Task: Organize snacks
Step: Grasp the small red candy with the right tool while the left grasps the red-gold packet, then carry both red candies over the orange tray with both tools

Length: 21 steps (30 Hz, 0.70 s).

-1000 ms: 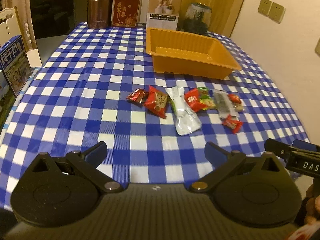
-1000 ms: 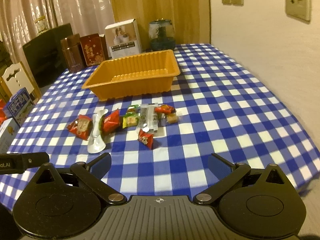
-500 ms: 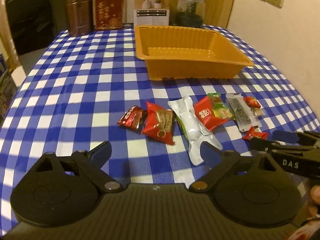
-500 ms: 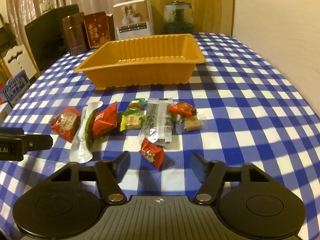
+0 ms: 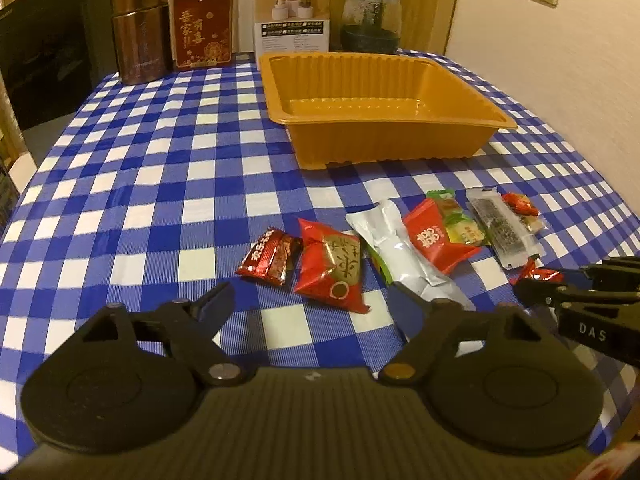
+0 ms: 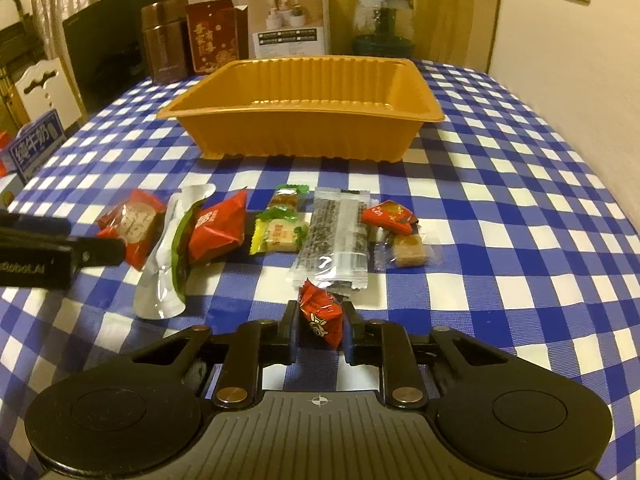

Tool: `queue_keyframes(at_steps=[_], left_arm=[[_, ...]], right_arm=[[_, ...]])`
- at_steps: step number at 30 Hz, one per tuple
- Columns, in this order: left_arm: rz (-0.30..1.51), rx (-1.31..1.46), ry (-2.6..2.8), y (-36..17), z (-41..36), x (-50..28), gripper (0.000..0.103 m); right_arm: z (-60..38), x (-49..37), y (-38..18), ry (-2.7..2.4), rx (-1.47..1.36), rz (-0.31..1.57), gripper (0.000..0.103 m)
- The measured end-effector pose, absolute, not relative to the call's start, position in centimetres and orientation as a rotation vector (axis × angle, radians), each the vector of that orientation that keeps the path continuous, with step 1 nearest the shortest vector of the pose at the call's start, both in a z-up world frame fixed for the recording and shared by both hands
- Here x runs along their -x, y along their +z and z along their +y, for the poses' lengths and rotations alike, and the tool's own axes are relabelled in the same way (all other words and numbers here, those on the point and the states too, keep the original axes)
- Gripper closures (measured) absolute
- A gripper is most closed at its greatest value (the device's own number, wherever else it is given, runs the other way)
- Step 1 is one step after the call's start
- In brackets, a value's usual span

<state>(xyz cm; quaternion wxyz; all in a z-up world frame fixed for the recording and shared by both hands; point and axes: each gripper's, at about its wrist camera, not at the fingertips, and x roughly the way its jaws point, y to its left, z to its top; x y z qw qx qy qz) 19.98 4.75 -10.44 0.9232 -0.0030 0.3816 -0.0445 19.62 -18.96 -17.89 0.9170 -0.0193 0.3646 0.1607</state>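
Observation:
Several snack packets lie in a row on the blue checked tablecloth in front of an empty orange tray [image 5: 384, 132] [image 6: 304, 136]. My right gripper [image 6: 320, 320] is shut on a small red candy packet [image 6: 322, 314] at table level; the packet also shows in the left wrist view [image 5: 536, 274]. My left gripper [image 5: 312, 300] is open, low over the table, with a red square packet [image 5: 332, 268] and a dark red candy [image 5: 270, 256] just ahead of its fingers. A silver pouch [image 5: 404, 256], a red packet [image 6: 218, 228] and a seaweed strip [image 6: 336, 236] lie between.
Brown tins [image 5: 140, 32], a red box [image 5: 202, 26], a white box [image 5: 294, 18] and a glass jar [image 5: 370, 20] stand at the table's far edge. A wall runs along the right. A milk carton [image 6: 34, 148] stands off the left edge.
Both grippers moved forward and down toward the snacks. My right gripper closed from open onto the small red candy packet. My left gripper stayed open.

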Motion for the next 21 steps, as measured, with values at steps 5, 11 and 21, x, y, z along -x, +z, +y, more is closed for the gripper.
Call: queue_keyframes(at_steps=[5, 11, 21], left_arm=[[0.759, -0.041, -0.122, -10.2, 4.6, -20.8, 0.042], [0.739, -0.084, -0.168, -9.8, 4.1, -21.9, 0.062], [0.790, -0.125, -0.183, -11.3, 2.7, -23.1, 0.062]], right_arm=[[-18.7, -19.1, -17.2, 0.344, 0.024, 0.726, 0.083], [-18.5, -19.0, -16.9, 0.345, 0.009, 0.719, 0.083], [-18.8, -19.1, -17.0, 0.335, -0.013, 0.723, 0.083]])
